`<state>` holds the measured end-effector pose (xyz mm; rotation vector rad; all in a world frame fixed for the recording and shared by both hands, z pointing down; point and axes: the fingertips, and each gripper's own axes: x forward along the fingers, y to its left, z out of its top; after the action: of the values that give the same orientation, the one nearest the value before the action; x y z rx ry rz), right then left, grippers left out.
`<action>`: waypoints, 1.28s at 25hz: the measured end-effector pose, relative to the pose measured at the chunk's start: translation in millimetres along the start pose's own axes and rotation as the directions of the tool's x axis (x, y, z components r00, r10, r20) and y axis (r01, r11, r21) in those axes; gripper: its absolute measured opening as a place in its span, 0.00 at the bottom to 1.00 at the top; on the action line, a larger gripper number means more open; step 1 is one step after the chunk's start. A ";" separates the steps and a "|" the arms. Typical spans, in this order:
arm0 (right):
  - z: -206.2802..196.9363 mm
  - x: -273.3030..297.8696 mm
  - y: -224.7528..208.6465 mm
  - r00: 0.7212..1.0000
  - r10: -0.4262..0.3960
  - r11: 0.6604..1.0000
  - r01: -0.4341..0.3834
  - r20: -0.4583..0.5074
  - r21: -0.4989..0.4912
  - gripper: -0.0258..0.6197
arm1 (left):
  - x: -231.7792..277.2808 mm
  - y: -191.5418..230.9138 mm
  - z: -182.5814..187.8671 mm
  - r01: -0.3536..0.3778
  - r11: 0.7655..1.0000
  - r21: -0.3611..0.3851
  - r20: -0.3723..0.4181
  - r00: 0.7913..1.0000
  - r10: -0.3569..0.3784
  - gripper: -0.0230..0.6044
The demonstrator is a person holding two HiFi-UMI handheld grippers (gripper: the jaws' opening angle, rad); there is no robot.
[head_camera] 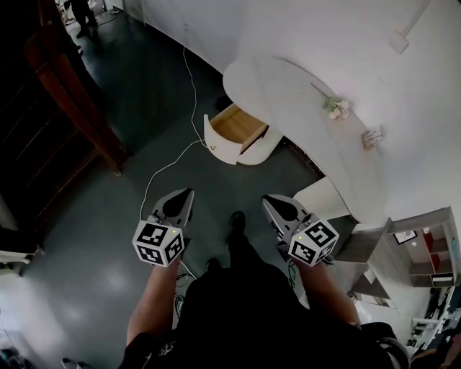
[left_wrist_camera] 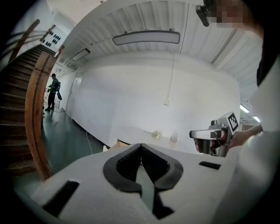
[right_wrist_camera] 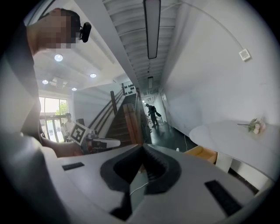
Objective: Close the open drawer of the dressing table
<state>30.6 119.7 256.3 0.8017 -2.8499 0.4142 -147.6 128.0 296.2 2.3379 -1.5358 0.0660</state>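
The white dressing table (head_camera: 302, 94) stands against the wall ahead, and its wooden drawer (head_camera: 234, 130) is pulled out toward the floor space. The drawer also shows in the right gripper view (right_wrist_camera: 202, 152), and its edge peeks over the left gripper's body (left_wrist_camera: 119, 142). My left gripper (head_camera: 189, 193) and right gripper (head_camera: 266, 199) are held side by side in front of the person, well short of the drawer, both pointing toward it. In each gripper view the jaws meet at the tips with nothing between them: left gripper (left_wrist_camera: 141, 146), right gripper (right_wrist_camera: 142, 146).
A white cable (head_camera: 189, 108) runs across the dark floor to the drawer's left. A wooden staircase (head_camera: 72, 94) rises at the left. A flower sprig (head_camera: 336, 108) lies on the tabletop. A white box (head_camera: 324, 198) and grey shelves (head_camera: 425, 252) stand at the right. A person (head_camera: 85, 14) stands far off.
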 end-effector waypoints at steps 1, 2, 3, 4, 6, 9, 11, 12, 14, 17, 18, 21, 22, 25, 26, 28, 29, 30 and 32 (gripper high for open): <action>2.2 10.5 -7.1 1.000 0.004 1.000 -0.004 0.005 0.006 0.05 | 8.2 5.1 -3.0 0.003 1.000 -0.004 -0.015 1.000 -0.003 0.05; 4.5 21.1 -14.7 1.000 0.009 1.000 -0.009 0.009 0.011 0.05 | 17.0 9.6 -5.2 0.008 1.000 -0.007 -0.030 1.000 -0.008 0.05; 6.5 31.4 -23.2 1.000 0.015 1.000 -0.015 0.012 0.016 0.05 | 26.7 13.7 -6.8 0.013 1.000 -0.006 -0.044 0.999 -0.013 0.05; 8.1 41.7 -32.7 1.000 0.022 0.999 -0.023 0.015 0.022 0.05 | 37.3 17.9 -7.4 0.016 1.000 -0.003 -0.057 0.998 -0.017 0.05; 10.0 63.7 -56.1 0.999 0.034 0.999 -0.035 0.015 0.034 0.05 | 60.5 29.7 -4.6 0.014 1.000 0.005 -0.075 0.997 -0.013 0.05; 16.2 101.3 -100.2 0.999 0.037 0.998 -0.037 0.011 0.060 0.05 | 99.1 55.5 8.1 -0.018 1.000 -0.009 -0.094 0.995 0.017 0.05; 28.1 125.8 -127.9 0.999 0.044 0.997 -0.045 0.017 0.065 0.05 | 125.3 70.8 19.5 -0.034 0.999 -0.024 -0.102 0.994 0.031 0.05; 34.4 137.4 -139.4 0.998 0.052 0.997 -0.053 0.020 0.062 0.05 | 137.6 77.6 25.2 -0.036 0.999 -0.021 -0.105 0.994 0.034 0.05; 42.4 158.7 -157.4 0.997 0.069 0.996 -0.070 0.018 0.057 0.05 | 158.8 92.1 35.6 -0.037 0.999 -0.005 -0.102 0.994 0.036 0.05; 46.5 184.6 -176.0 0.997 0.071 0.995 -0.071 0.002 0.071 0.05 | 185.2 110.7 50.8 -0.011 1.000 -0.020 -0.078 0.997 0.009 0.05; 45.9 190.2 -179.9 0.998 0.068 0.994 -0.067 -0.004 0.083 0.05 | 192.7 113.9 53.4 0.006 1.000 -0.024 -0.077 0.997 -0.007 0.05; 34.4 205.0 -192.7 0.998 0.045 0.991 -0.040 -0.037 0.130 0.05 | 214.5 130.2 49.6 0.025 1.000 -0.014 -0.102 0.994 -0.026 0.05; 28.0 209.7 -197.5 0.998 0.032 0.988 -0.024 -0.054 0.150 0.05 | 221.1 138.3 45.0 0.021 1.000 -0.021 -0.115 0.993 -0.023 0.05; 7.7 223.5 -209.2 0.995 0.008 0.981 0.012 -0.104 0.196 0.05 | 242.7 159.9 26.9 0.029 0.998 -0.049 -0.147 0.989 -0.036 0.05; 0.1 228.7 -212.1 0.992 0.005 0.980 0.020 -0.123 0.200 0.05 | 250.2 165.8 18.6 0.038 0.998 -0.054 -0.161 0.986 -0.047 0.05; -15.4 240.7 -217.6 0.987 -0.001 0.978 0.034 -0.159 0.207 0.05 | 263.2 178.2 1.8 0.054 0.996 -0.066 -0.186 0.980 -0.065 0.05; -22.8 247.5 -220.6 0.985 -0.004 0.976 0.041 -0.171 0.212 0.05 | 269.2 184.5 -5.5 0.059 0.996 -0.073 -0.193 0.978 -0.072 0.05; -29.9 254.7 -223.6 0.984 -0.007 0.975 0.046 -0.180 0.216 0.05 | 275.0 190.4 -12.4 0.064 0.995 -0.078 -0.198 0.977 -0.078 0.05; -43.6 268.4 -228.1 0.981 -0.008 0.973 0.052 -0.194 0.224 0.05 | 285.5 199.1 -29.5 0.071 0.994 -0.088 -0.212 0.973 -0.088 0.05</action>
<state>-72.5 -184.6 407.0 0.7924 -2.6388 0.7818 -204.0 -185.9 438.6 2.2444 -1.3152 0.2267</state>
